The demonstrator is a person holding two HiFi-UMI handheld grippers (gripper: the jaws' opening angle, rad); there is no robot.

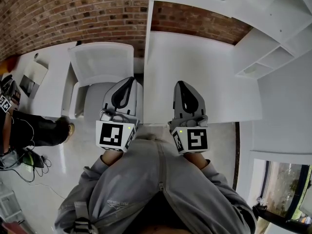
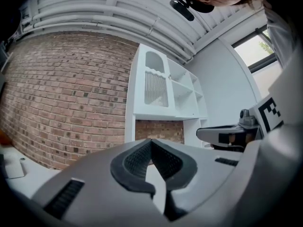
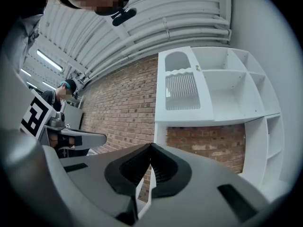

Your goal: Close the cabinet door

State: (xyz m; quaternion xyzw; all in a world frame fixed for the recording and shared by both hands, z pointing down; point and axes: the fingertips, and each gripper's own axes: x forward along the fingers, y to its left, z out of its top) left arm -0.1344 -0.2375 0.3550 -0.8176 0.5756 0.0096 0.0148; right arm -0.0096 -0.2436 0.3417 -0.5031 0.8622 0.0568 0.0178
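The left tool (image 2: 151,143) and right tool (image 3: 150,148) both have jaws together, empty. The door (image 3: 182,90), at twelve o'clock, high above the bench (image 1: 204,72), looks like a light, stiff, slatted panel, probably hinged. Push flat near its free edge rather than pinch it.

You stand in an office-like room: brick wall (image 1: 48,13), white surface (image 1: 204,82), chair (image 1: 100,65), cabinet (image 3: 222,93), cables (image 1: 34,162) on the floor (image 1: 78,165).
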